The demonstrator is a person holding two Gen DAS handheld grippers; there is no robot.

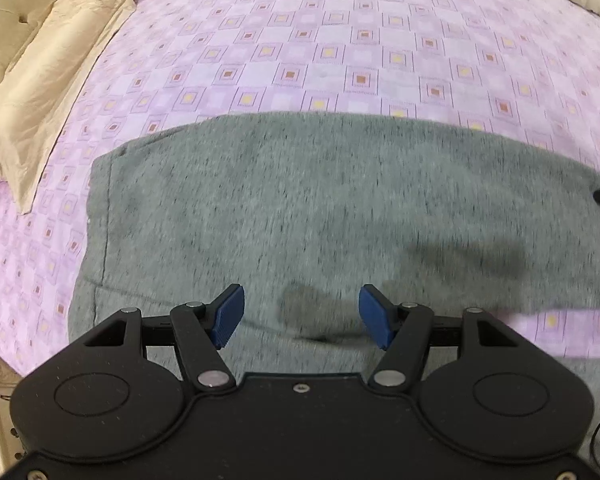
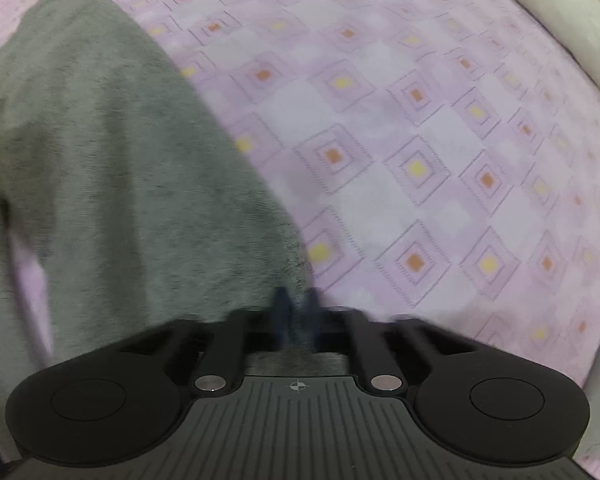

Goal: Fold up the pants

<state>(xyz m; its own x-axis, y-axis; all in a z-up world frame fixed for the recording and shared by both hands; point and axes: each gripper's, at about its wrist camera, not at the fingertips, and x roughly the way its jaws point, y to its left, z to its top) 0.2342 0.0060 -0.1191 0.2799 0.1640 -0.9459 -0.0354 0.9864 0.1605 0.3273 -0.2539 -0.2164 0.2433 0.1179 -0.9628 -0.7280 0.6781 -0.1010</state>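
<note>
— One pair of grey pants lies spread flat on the bed, across the lilac bedsheet with its pattern of small orange and yellow squares. Where does each tool sit?

— The left tool hangs above the near part of the grey fabric, pointing steeply down. Its blue pads stand wide apart, and nothing is between them; the cloth below shows only a dark shadow patch.

— And the right tool?

— The right tool is at the edge of the pants, right where the grey cloth meets the sheet. Its blue fingers are blurred but drawn close together, almost touching. Grey fabric shows just behind them, by the tool's body. Whether the pads actually pinch the hem I cannot tell from this blur.

— What lies around the pants?

— In the left view a seam runs down the left side of the garment. Beyond the sheet, at the upper left, a cream quilt is bunched against a tufted beige headboard. A pale pillow or cover edges the bed at the upper right of the right view. At the far right of the left view a dark tip of the other tool shows, just at the fabric's edge.
</note>
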